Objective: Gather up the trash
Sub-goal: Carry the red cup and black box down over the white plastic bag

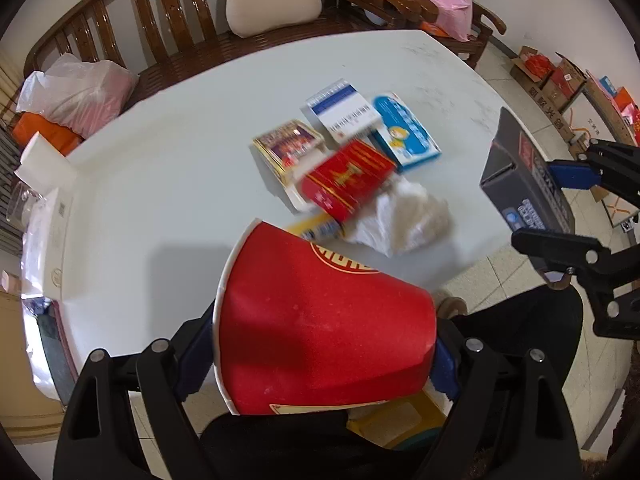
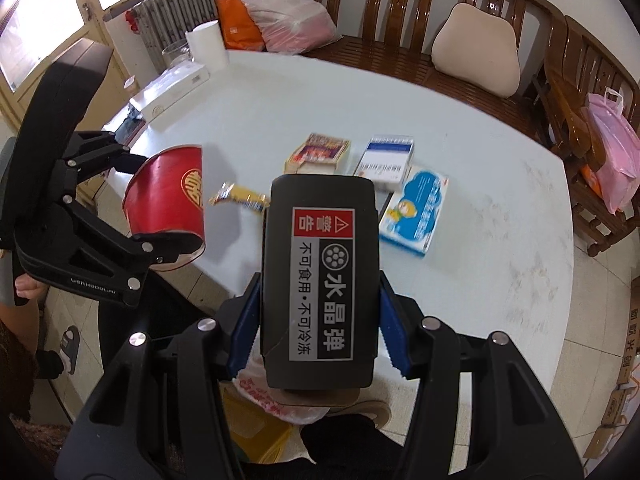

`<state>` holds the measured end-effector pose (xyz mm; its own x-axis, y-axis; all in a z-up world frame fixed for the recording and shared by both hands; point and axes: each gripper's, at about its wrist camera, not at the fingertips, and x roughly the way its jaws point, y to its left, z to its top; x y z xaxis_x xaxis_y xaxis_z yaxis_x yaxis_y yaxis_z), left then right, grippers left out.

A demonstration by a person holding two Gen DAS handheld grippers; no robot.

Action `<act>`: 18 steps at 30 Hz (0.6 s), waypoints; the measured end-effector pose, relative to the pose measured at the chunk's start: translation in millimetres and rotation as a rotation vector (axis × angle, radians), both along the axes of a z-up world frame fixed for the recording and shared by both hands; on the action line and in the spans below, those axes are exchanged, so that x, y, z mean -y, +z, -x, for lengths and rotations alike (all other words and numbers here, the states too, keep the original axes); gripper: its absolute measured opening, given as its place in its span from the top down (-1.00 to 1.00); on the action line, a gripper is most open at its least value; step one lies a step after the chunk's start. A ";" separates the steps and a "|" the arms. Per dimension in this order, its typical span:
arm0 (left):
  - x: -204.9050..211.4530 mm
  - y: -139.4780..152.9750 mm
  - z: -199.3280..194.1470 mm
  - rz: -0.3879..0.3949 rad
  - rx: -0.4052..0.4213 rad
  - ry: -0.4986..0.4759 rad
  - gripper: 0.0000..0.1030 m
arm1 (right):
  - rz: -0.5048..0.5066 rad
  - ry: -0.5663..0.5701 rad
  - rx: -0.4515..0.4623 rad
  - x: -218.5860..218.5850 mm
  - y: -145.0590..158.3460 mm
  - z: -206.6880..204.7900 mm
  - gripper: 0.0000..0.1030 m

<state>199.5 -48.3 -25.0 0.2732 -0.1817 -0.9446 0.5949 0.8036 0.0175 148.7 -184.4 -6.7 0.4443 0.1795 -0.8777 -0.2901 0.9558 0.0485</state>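
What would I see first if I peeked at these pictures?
First, the big red paper cup clamped in the left gripper, held over the near edge of the white table. Then the black box with a red warning label, gripped by the right gripper. Colourful boxes and a crumpled tissue lie mid-table.

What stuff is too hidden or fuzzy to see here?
- Left wrist view: the red box is motion-blurred, its print unreadable.
- Left wrist view: the yellow wrapper sits mostly behind the red paper cup.
- Right wrist view: the black box hides the table behind it.
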 end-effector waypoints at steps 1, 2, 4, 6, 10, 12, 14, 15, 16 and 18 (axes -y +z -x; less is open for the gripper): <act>-0.7 -2.0 4.2 0.001 -0.004 0.000 -0.62 | 0.000 0.002 -0.005 -1.2 -2.8 4.6 -0.04; -0.9 -2.9 7.4 0.002 -0.005 -0.003 -0.62 | -0.002 0.004 -0.008 -1.8 -5.5 9.6 -0.04; -0.9 -6.5 17.8 0.002 -0.005 -0.011 -0.62 | 0.001 0.010 -0.015 -3.9 -9.6 18.2 -0.04; -0.2 -9.5 26.3 0.003 -0.005 -0.020 -0.62 | 0.009 0.011 -0.015 -5.3 -12.3 25.5 -0.04; 1.5 -16.4 41.3 0.012 -0.001 -0.037 -0.62 | 0.015 0.011 -0.014 -7.5 -19.1 42.3 -0.04; 2.4 -23.1 50.7 0.018 -0.006 -0.048 -0.62 | 0.020 0.006 -0.019 -9.8 -24.8 50.7 -0.04; 1.6 -30.2 58.3 0.021 -0.012 -0.045 -0.62 | 0.025 0.007 -0.029 -13.5 -33.6 60.0 -0.04; 0.6 -33.5 61.7 0.027 -0.014 -0.042 -0.62 | 0.025 0.007 -0.034 -15.5 -37.0 63.7 -0.04; -0.8 -36.5 64.8 0.034 -0.018 -0.042 -0.62 | 0.021 0.010 -0.044 -17.6 -42.4 68.4 -0.04; -3.1 -44.7 70.6 0.047 -0.028 -0.041 -0.62 | 0.013 0.014 -0.056 -21.7 -51.7 77.6 -0.04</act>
